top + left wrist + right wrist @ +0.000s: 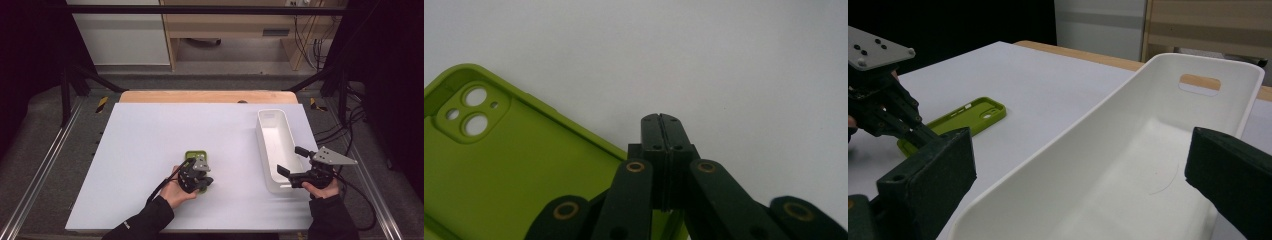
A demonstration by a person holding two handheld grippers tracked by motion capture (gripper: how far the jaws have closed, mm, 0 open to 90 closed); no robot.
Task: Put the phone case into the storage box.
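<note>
From the high view, the person's left forearm comes in from the bottom edge, slanting up and to the right, with the hand wrapped around the left claw (204,183). That claw sits low over the near end of a green phone case (195,156), which lies flat on the white counter (150,145) a little left of the middle. The right forearm enters at the bottom right corner; its hand grips the right claw (294,161) from below, and the claw points left and away, toward the near end of a long white bin (275,145). The bin stands on the right part of the counter, well apart from the case. The right claw's two jaws are spread wide.

In the left gripper view, the left claw (663,117) has its jaws pressed flat together with nothing between them. The tips hang over bare counter just beside the case's long edge. The phone case (509,165) lies inside-up, its camera cut-outs toward the upper left.

In the right gripper view, the right claw (1083,165) is held wide open and holds nothing; the near end of the bin (1128,165) lies between its two jaws, though contact cannot be told. Farther off at the left, the left claw (915,131) reaches down at the near end of the phone case (973,117).
</note>
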